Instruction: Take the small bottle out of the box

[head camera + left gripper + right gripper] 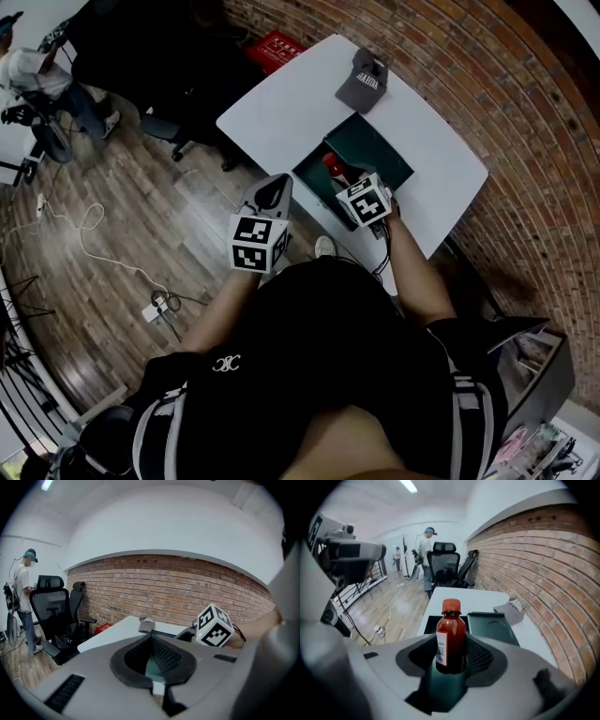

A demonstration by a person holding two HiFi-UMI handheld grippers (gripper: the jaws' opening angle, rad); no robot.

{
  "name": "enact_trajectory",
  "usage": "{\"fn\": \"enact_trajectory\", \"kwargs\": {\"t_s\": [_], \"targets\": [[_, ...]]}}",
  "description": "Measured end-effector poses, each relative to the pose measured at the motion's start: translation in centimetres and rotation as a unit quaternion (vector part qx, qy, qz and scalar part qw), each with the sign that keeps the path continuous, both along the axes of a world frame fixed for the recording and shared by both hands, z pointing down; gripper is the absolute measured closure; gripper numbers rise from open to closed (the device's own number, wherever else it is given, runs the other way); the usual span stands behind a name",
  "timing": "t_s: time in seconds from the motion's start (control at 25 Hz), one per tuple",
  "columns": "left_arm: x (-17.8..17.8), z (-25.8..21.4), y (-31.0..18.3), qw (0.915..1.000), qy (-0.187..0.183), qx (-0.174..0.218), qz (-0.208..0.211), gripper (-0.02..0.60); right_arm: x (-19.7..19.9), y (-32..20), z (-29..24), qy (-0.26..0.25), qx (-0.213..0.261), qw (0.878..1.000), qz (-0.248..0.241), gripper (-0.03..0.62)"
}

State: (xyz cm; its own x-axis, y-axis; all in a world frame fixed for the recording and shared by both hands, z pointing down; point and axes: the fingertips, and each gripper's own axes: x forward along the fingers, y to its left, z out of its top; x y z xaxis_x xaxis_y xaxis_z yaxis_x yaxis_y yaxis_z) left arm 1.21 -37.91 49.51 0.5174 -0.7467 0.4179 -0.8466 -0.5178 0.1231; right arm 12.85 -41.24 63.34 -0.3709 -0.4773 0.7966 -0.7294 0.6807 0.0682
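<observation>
small bottle (451, 637) upright in right tongs (451, 649), seemingly above the box (377, 156); left tongs (151, 638) closed, empty

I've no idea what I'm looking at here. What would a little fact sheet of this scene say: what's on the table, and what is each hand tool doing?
setting: white table beside a brick wall
on table: open dark green box; grey cap
right gripper: jaws closed on the small bottle
bottle look: upright, dark red, red cap, white label
left gripper: jaws together, nothing between them, held by the table's near edge
bottle clear of box: cannot tell
</observation>
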Motion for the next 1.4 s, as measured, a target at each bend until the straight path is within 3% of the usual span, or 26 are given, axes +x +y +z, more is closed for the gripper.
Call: {"fn": "enact_trajectory", "kwargs": {"t_s": [0.2,0.36,0.56,0.8,0.92,1.4], "targets": [[0.1,-1.3,-0.1,0.9998,0.005,0.018,0.000,0.568,1.0,-0.1,-5.7,-0.064,0.095,0.991,0.063,0.398],[0.2,-2.8,-0.1,0.9992,0.010,0.040,0.006,0.568,1.4,1.3,-10.8,-0.118,0.166,0.973,0.112,0.398],[1.4,-5.1,-0.1,0.9972,0.016,0.066,0.030,0.568,2.6,3.9,-16.9,-0.176,0.248,0.935,0.181,0.398],[2.8,-6.8,2.2,0.9942,0.027,0.085,0.060,0.568,4.7,7.7,-21.8,-0.173,0.364,0.878,0.257,0.398],[3.3,-6.9,3.5,0.9924,0.032,0.093,0.074,0.568,5.2,9.4,-22.0,-0.168,0.384,0.860,0.290,0.398],[2.6,-6.6,4.5,0.9901,0.035,0.100,0.092,0.568,3.9,10.6,-20.5,-0.174,0.369,0.859,0.309,0.398]]}}
